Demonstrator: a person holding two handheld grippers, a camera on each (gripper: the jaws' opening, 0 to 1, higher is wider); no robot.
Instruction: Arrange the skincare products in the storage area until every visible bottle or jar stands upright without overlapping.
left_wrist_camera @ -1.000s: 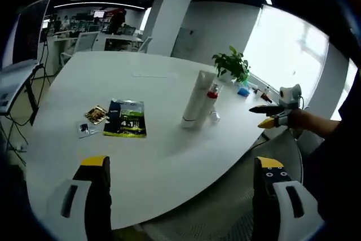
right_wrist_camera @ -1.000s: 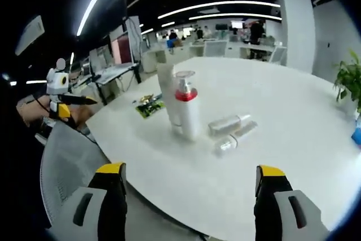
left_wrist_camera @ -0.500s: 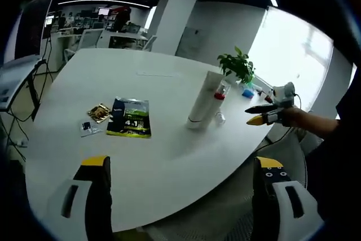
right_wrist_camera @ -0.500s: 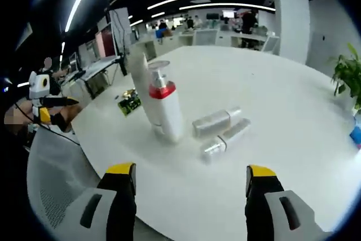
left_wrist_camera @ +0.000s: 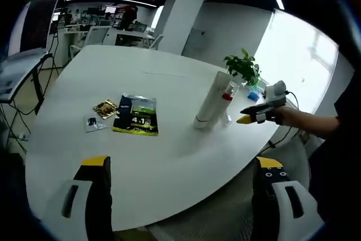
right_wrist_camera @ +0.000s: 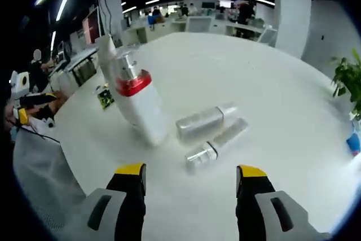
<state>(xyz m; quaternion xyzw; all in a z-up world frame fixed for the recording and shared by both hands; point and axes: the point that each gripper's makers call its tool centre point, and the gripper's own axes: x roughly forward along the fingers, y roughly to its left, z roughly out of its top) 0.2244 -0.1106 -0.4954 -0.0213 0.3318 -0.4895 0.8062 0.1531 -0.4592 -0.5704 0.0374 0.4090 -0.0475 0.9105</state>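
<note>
Big white surface in an office room; two bottles lying flat. Both tongs wide open, holding nothing.

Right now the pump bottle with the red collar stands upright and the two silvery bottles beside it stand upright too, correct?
Not quite. The pump bottle with the red collar stands upright, but the two silvery bottles lie on their sides on the table, as the right gripper view shows.

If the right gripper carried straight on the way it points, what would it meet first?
Most likely the small clear bottle lying on the white table, between the open right gripper jaws; depth is uncertain.
</note>
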